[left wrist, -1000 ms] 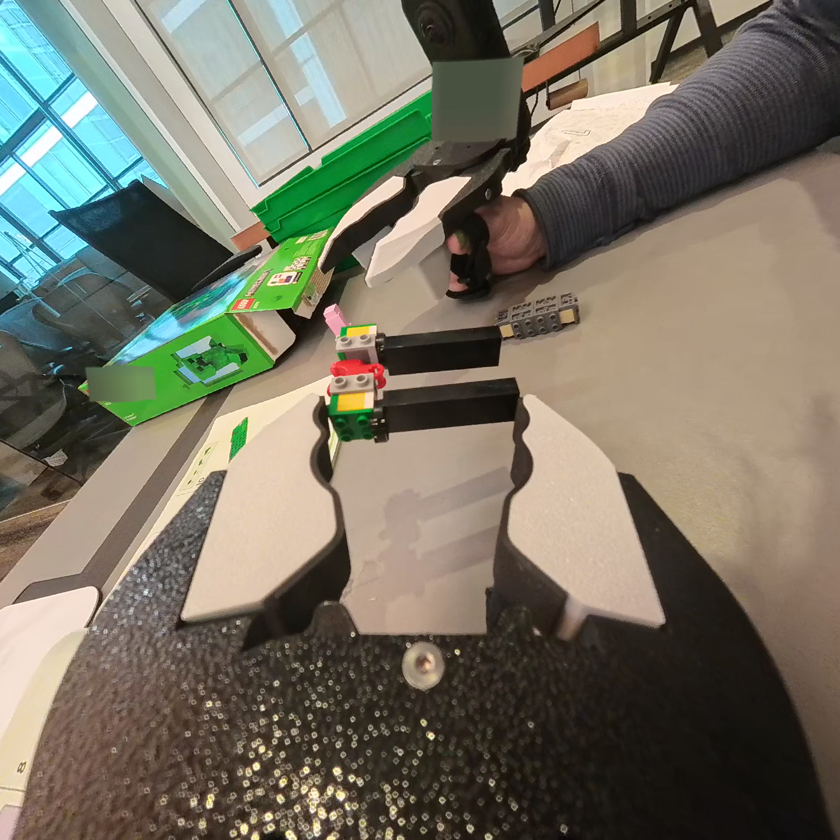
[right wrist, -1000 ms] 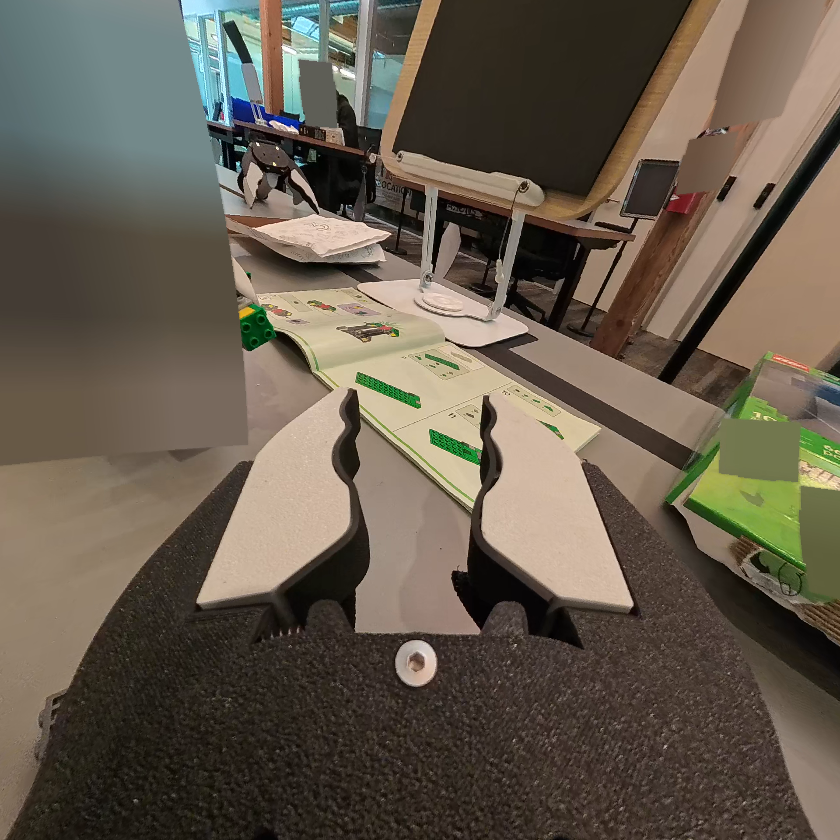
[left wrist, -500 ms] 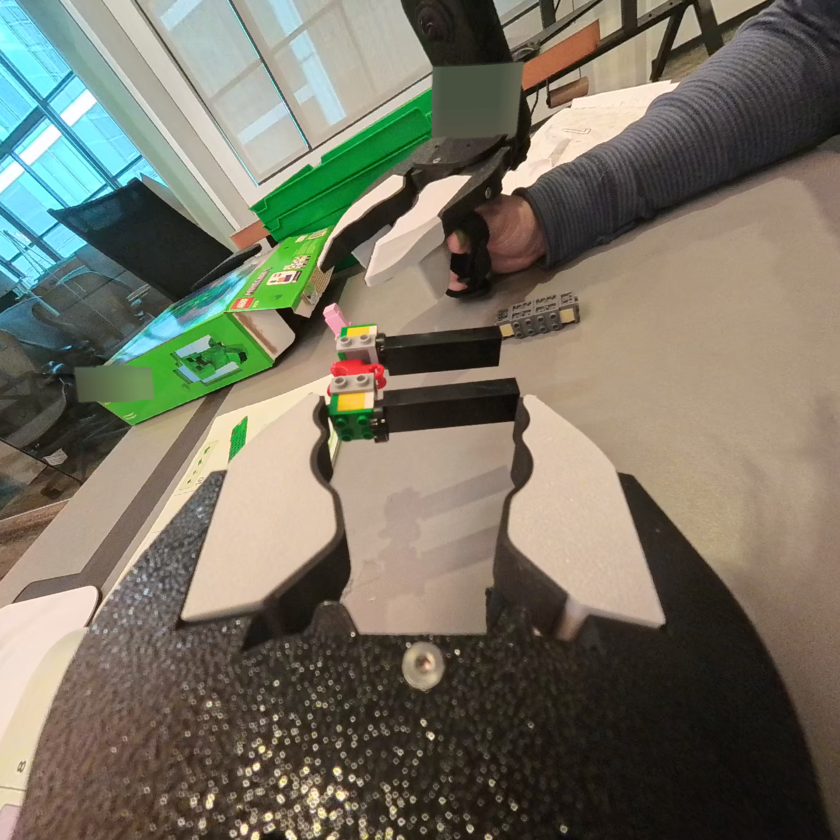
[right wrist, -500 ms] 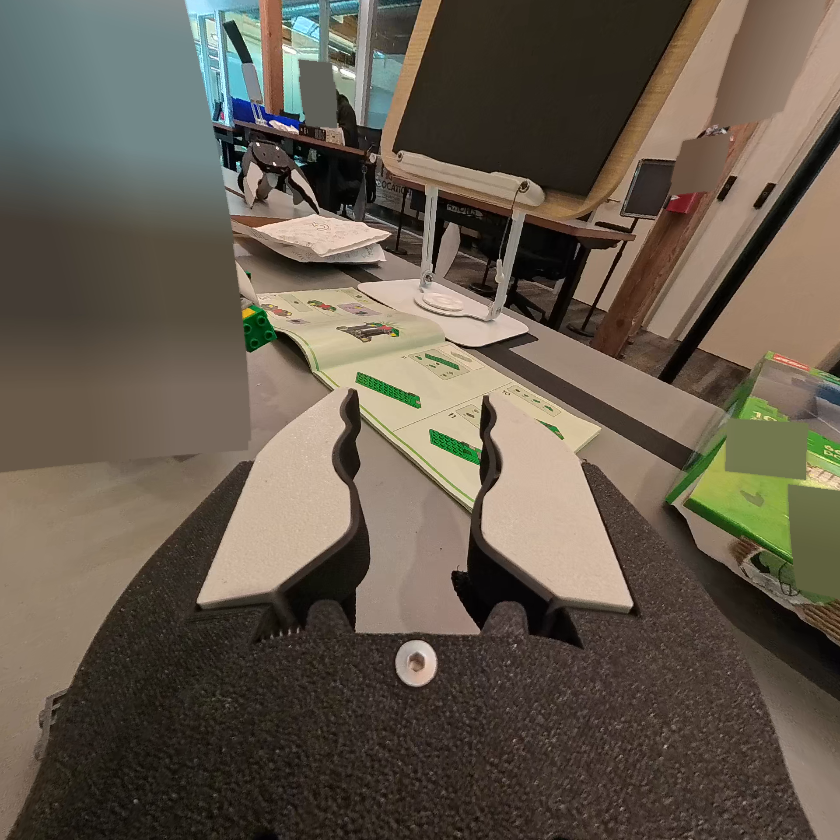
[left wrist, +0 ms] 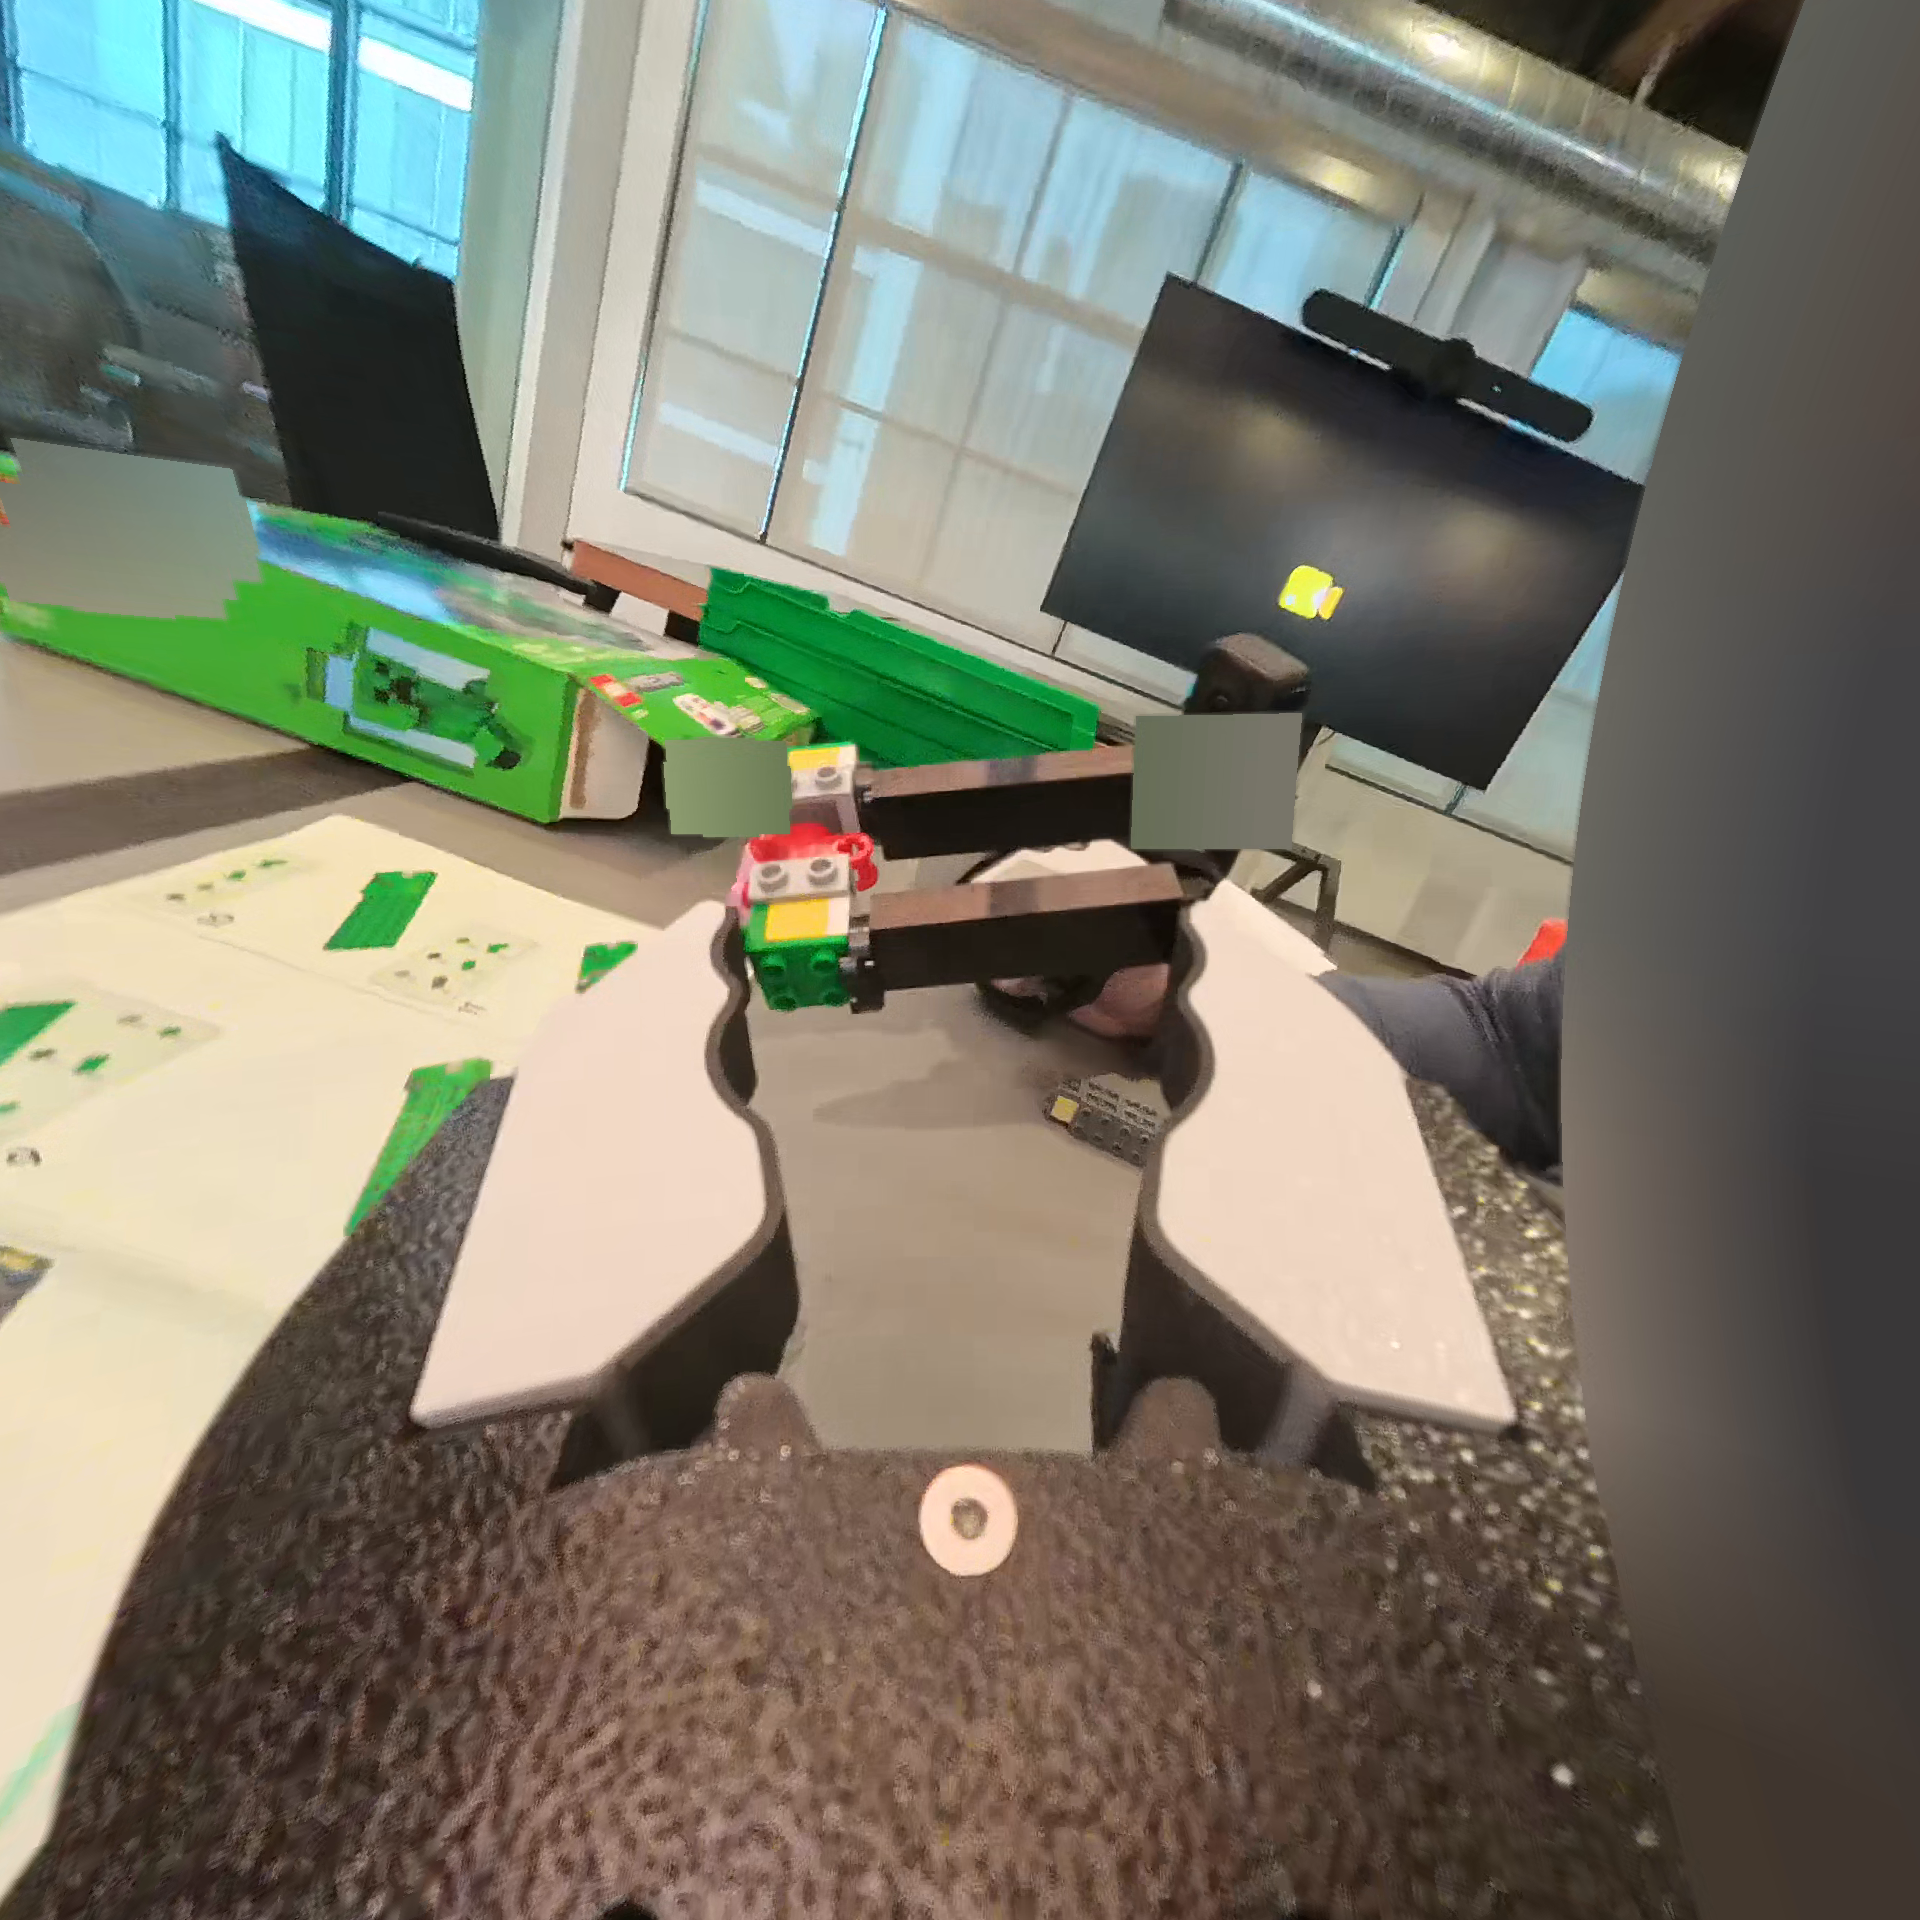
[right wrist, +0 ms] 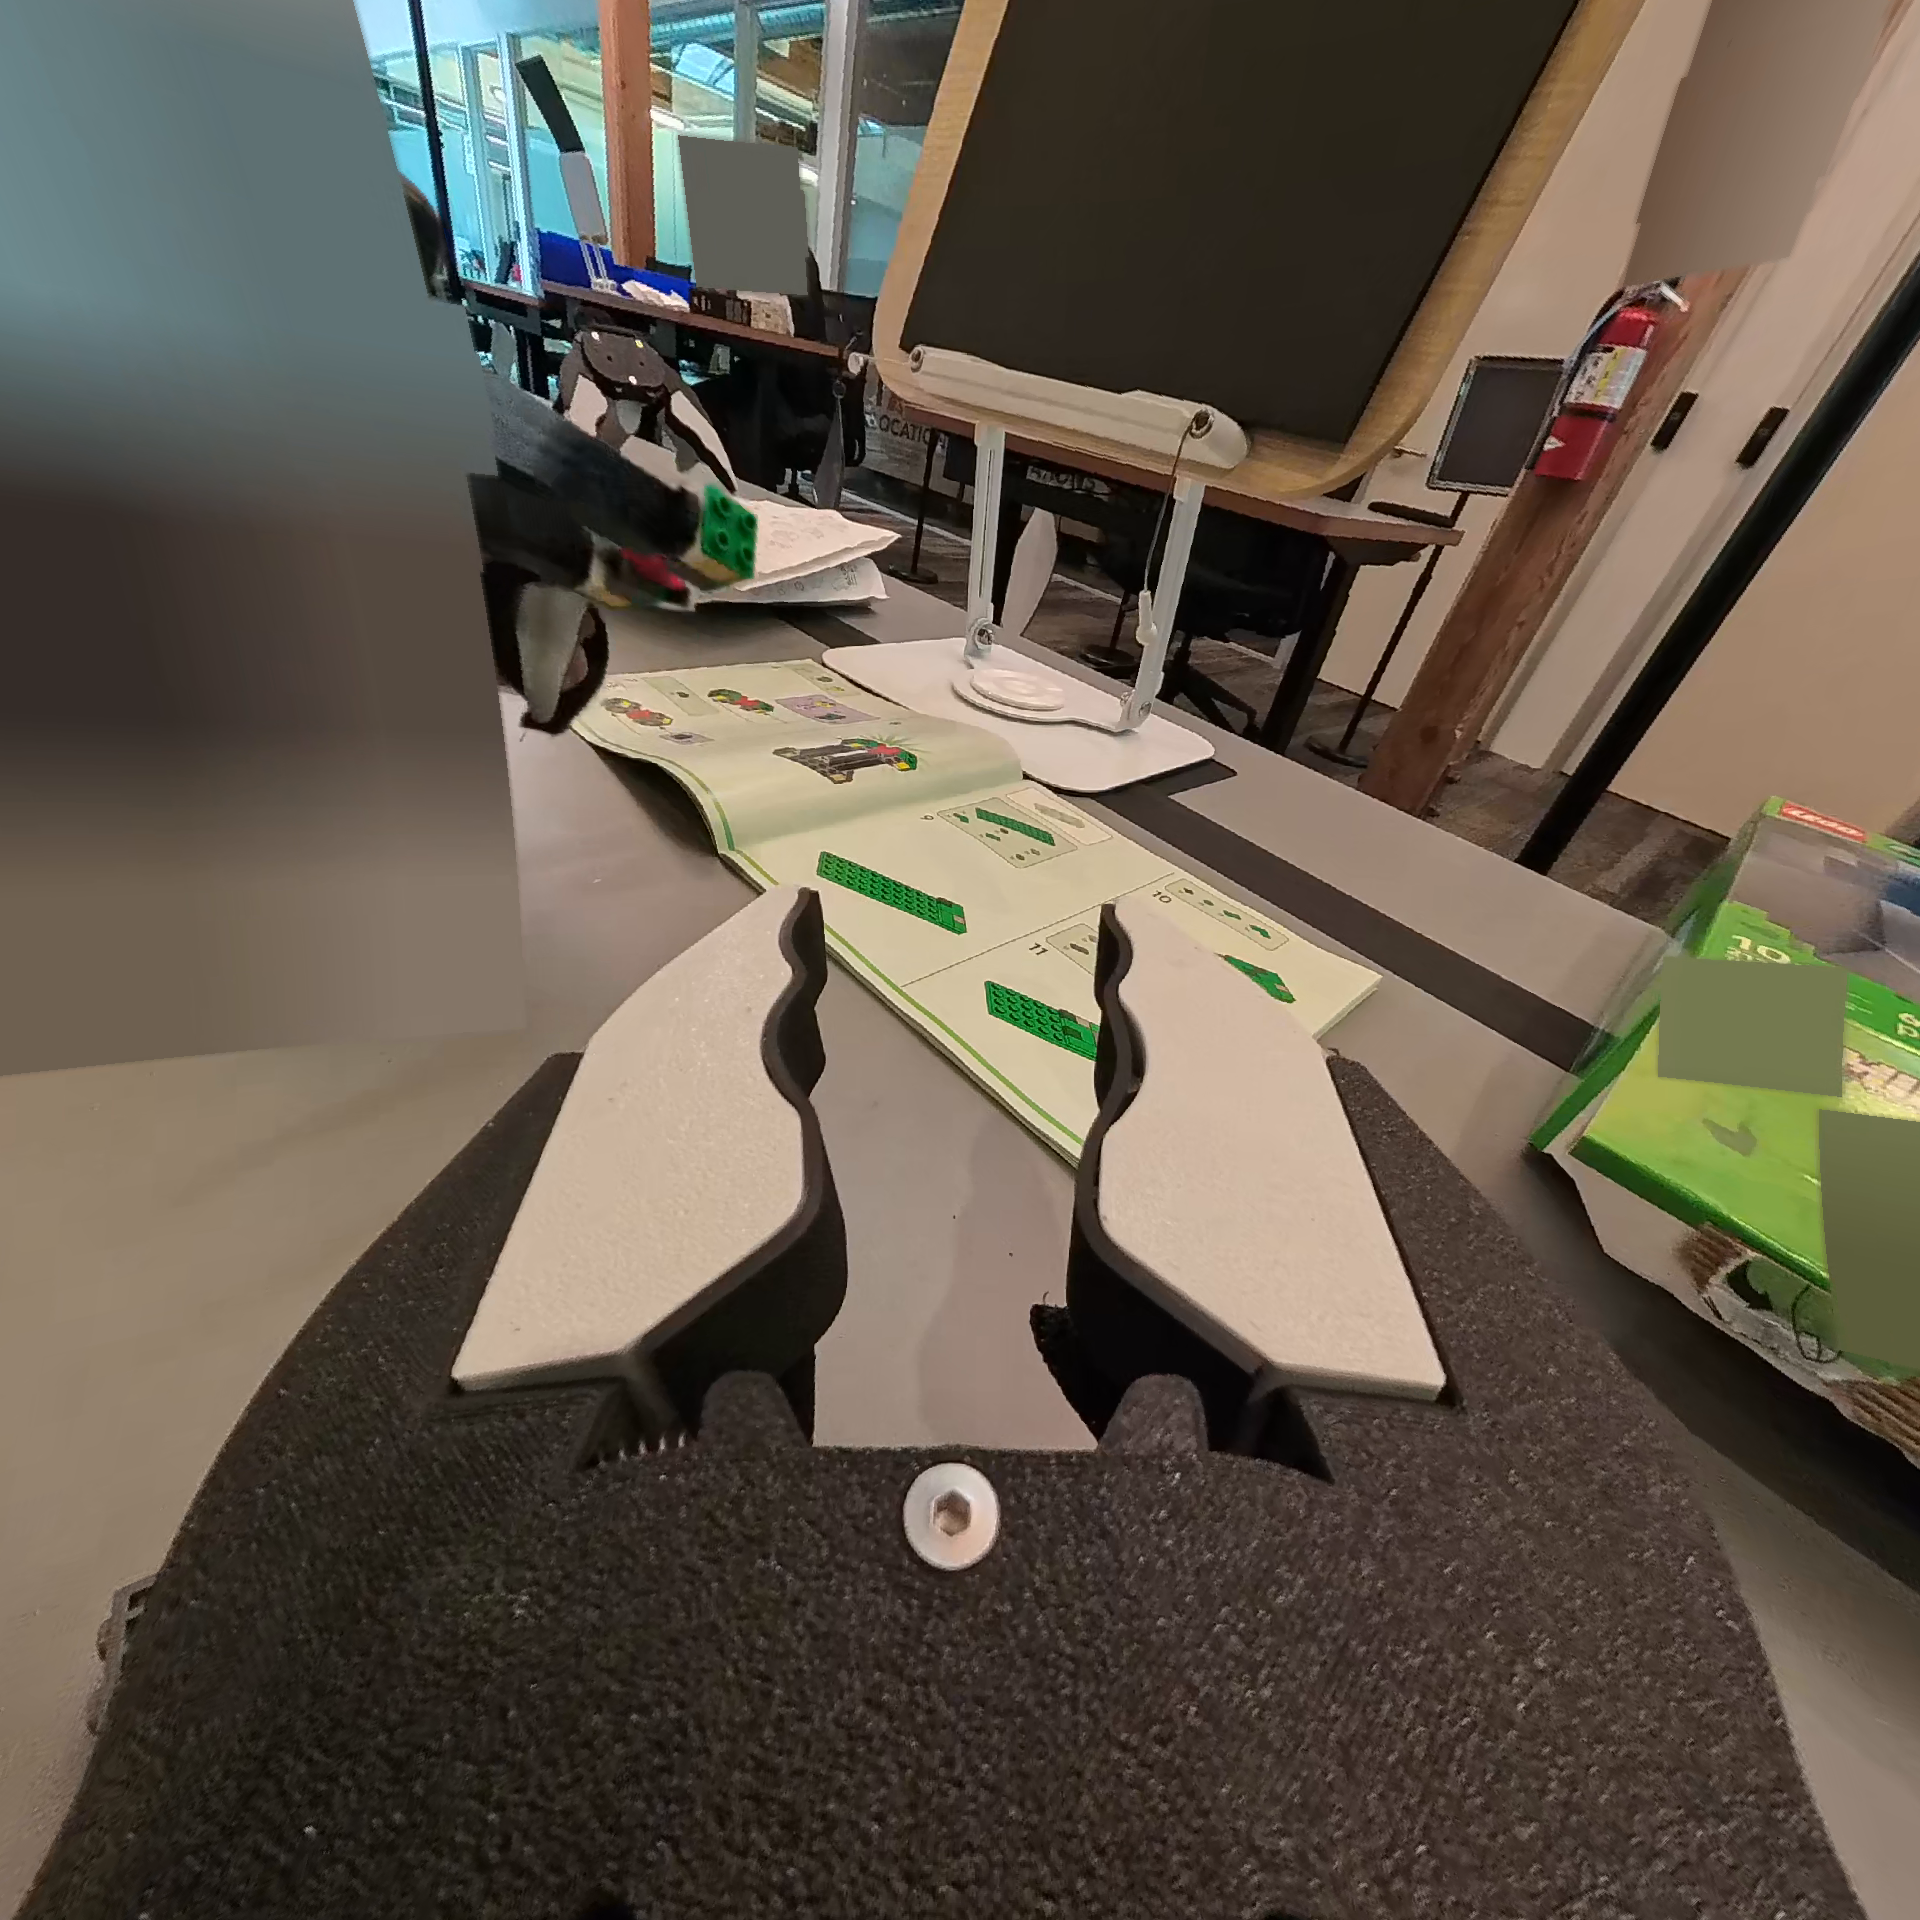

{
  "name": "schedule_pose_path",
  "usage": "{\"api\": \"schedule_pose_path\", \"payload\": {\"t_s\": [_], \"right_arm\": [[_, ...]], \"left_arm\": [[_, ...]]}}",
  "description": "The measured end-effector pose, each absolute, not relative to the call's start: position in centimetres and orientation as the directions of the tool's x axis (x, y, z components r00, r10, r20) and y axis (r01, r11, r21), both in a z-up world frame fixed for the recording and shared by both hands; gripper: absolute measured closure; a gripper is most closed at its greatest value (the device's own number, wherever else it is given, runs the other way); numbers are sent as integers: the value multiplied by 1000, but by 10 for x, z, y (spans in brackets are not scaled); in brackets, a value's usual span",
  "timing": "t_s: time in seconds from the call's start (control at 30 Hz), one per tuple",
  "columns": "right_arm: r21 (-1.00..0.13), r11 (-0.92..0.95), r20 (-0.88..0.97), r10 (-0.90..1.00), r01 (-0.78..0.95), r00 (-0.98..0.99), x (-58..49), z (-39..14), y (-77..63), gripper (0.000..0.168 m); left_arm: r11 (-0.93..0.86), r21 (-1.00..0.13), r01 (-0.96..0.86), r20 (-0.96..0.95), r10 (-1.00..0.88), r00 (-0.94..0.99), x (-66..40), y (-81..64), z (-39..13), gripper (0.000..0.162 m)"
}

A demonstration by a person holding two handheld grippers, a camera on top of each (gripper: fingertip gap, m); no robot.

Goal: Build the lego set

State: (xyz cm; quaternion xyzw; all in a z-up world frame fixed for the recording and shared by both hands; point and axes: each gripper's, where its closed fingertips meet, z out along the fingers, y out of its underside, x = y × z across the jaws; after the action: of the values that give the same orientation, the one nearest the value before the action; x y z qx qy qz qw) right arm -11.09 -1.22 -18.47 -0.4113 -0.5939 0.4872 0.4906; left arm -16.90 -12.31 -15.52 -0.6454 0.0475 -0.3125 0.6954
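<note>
My left gripper (left wrist: 956, 935) is shut on the lego assembly (left wrist: 1018, 925): two long black bricks side by side, joined at their left end by green, yellow, grey and red pieces. It holds the assembly in the air above the grey table (left wrist: 935, 1195), fingertips on the ends of the nearer black brick. The assembly also shows raised and blurred in the right wrist view (right wrist: 727, 530). My right gripper (right wrist: 961, 925) is open and empty, low over the table at the edge of the open instruction booklet (right wrist: 935, 831). A small grey brick piece (left wrist: 1112, 1117) lies on the table under the assembly.
The booklet also shows at the left (left wrist: 208, 1039). A green lego box (left wrist: 416, 686) lies behind it, also seen at the right (right wrist: 1745, 1143). Green trays (left wrist: 883, 675) and a dark monitor (left wrist: 1330, 520) stand beyond. A white tablet stand (right wrist: 1039, 707) is behind the booklet. A sleeve (left wrist: 1475, 1029) is at the right. Spacing between my two grippers at the tips: around 15 cm.
My left gripper has lifted the lego assembly off the table and swung round, so the booklet and monitor come into view. The right gripper has barely moved.
</note>
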Motion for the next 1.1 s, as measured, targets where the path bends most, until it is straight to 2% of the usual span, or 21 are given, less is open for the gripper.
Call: {"api": "schedule_pose_path", "payload": {"t_s": [0.23, 0.5, 0.77, 1.1], "right_arm": [[-982, 187, 182, 966, 11, -181, -111, -185, -12, 119], [-983, 186, 180, 967, 14, -181, -111, -185, -12, 119], [-982, 188, 183, 967, 16, -179, -111, -185, -12, 119], [-983, 182, 176, 967, 14, -181, -111, -185, -12, 119]], "left_arm": [[-186, -891, 415, 455, -359, 815, -180, -110, -184, 85], [-262, -835, 484, 548, -328, 769, -184, -107, -196, 85], [-272, -827, 491, 561, -362, 744, -180, -109, -195, 85], [-310, -826, 471, 563, -491, 664, -163, -116, -189, 85]]}}
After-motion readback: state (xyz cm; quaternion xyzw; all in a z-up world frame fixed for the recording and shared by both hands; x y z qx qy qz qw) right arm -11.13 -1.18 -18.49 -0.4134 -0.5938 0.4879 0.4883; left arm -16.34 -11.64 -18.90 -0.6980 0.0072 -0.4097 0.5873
